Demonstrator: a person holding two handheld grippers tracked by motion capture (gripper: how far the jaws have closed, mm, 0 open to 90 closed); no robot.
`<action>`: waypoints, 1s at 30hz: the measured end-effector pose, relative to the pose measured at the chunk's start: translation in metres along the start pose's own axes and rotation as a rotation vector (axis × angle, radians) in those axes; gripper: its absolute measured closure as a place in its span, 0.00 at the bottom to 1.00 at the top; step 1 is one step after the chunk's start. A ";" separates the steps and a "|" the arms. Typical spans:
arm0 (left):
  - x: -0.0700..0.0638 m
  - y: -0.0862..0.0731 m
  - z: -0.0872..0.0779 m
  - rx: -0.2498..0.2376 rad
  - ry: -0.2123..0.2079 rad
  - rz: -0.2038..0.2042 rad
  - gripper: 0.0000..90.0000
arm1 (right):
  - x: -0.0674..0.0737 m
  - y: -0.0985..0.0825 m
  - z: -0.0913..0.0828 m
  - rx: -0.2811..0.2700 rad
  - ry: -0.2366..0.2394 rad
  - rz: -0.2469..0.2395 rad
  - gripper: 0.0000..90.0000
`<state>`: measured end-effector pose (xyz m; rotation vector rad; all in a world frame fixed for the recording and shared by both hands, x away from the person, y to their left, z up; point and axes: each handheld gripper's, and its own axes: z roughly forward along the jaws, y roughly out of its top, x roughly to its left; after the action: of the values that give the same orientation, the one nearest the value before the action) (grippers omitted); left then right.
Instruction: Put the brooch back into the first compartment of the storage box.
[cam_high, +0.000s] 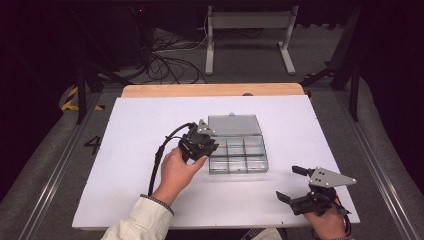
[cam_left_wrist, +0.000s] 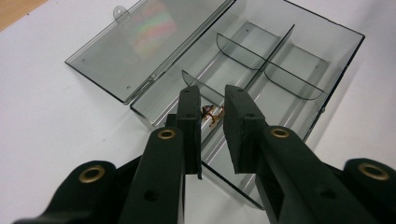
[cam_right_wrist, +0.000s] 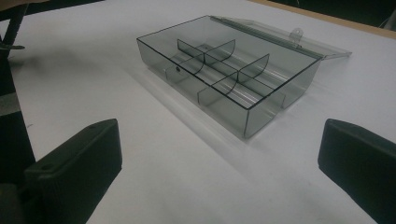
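A clear smoky plastic box (cam_high: 238, 159) with several compartments lies on the white table, its lid (cam_high: 234, 125) folded flat behind it. My left gripper (cam_high: 211, 148) reaches over the box's left end. In the left gripper view its jaws (cam_left_wrist: 212, 93) stand close together over the box (cam_left_wrist: 299, 60), with a small reddish-brown thing (cam_left_wrist: 212, 114) caught between the tips, just above a compartment near the lid (cam_left_wrist: 135, 46). My right gripper (cam_high: 291, 183) rests near the table's front right, jaws wide apart and empty. From the right gripper view (cam_right_wrist: 219, 140) the box (cam_right_wrist: 261, 116) lies ahead.
The white table top (cam_high: 150, 115) sits on a wooden board (cam_high: 210, 90). A metal stand (cam_high: 250, 30) and loose cables (cam_high: 165, 60) lie on the floor beyond the table. A cable trails from the left gripper along the forearm.
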<state>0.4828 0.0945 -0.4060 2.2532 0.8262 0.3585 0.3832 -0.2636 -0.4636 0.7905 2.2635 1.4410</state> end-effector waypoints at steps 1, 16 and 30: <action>0.000 0.000 0.001 0.002 -0.001 -0.002 0.86 | 0.000 0.000 0.000 0.000 -0.001 -0.004 0.00; 0.002 -0.002 0.019 0.019 0.018 0.009 0.86 | 0.000 0.000 0.000 0.004 -0.002 -0.004 0.00; 0.006 -0.004 0.032 0.055 0.058 0.030 0.85 | 0.000 0.000 0.000 0.004 -0.001 -0.005 0.00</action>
<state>0.5000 0.0837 -0.4313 2.3181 0.8428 0.4213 0.3831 -0.2641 -0.4639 0.7859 2.2669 1.4335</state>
